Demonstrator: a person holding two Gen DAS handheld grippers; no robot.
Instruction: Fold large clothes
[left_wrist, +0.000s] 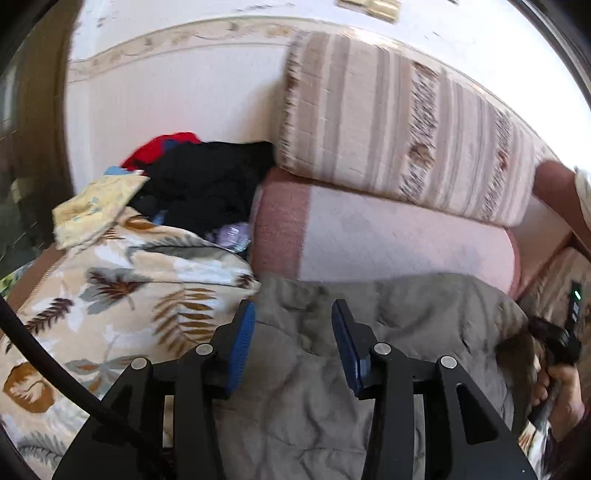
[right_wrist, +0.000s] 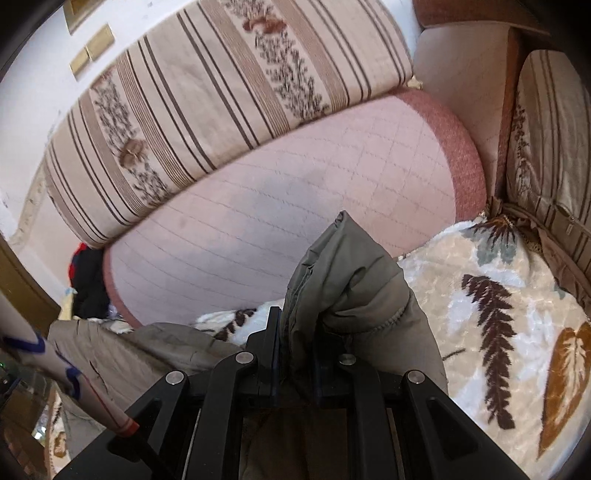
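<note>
A large grey-green padded jacket (left_wrist: 369, 332) lies on a leaf-print blanket (left_wrist: 110, 295) on the sofa seat. My left gripper (left_wrist: 293, 332) is open just above the jacket, its blue pads (left_wrist: 245, 332) apart with nothing between them. My right gripper (right_wrist: 295, 347) is shut on a bunched fold of the jacket (right_wrist: 351, 280), which stands up between the fingers. The rest of the jacket trails off to the left in the right wrist view (right_wrist: 110, 350). The right hand and its gripper show at the right edge of the left wrist view (left_wrist: 554, 354).
A pink quilted bolster (left_wrist: 388, 240) and a striped cushion (left_wrist: 406, 140) lie behind the jacket against the wall. A pile of black, red and yellow clothes (left_wrist: 199, 184) sits at the back left. The sofa arm with another cushion (right_wrist: 546, 147) stands at the right.
</note>
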